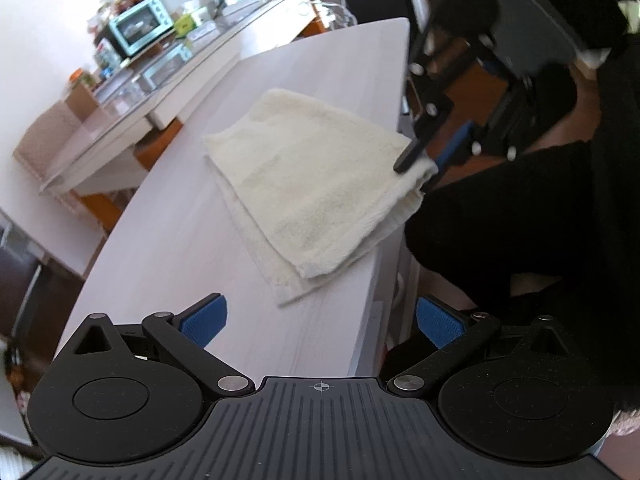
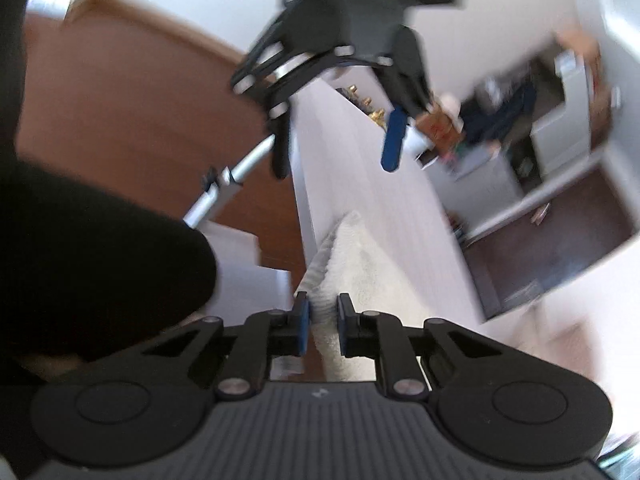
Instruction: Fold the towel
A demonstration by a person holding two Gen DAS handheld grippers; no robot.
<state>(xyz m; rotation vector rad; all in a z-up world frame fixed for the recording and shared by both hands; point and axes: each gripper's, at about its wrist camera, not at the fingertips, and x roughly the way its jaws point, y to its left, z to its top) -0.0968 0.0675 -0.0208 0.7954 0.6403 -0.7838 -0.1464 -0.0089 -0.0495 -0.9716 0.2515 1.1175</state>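
While the left wrist view has the cream towel point(image 1: 316, 184) lying folded at the near edge of the pale table point(image 1: 192, 216), the left gripper point(image 1: 320, 320) spread wide and empty before it, the right wrist view catches the right gripper point(image 2: 323, 312) pinching a towel corner.

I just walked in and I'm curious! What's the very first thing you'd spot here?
The cream towel, folded and lying near the edge of the pale wooden table. The right gripper pinches its far corner at the table's edge, while the left gripper hangs wide open at the near end, holding nothing. Behind, a turquoise toaster oven sits on a crowded counter.
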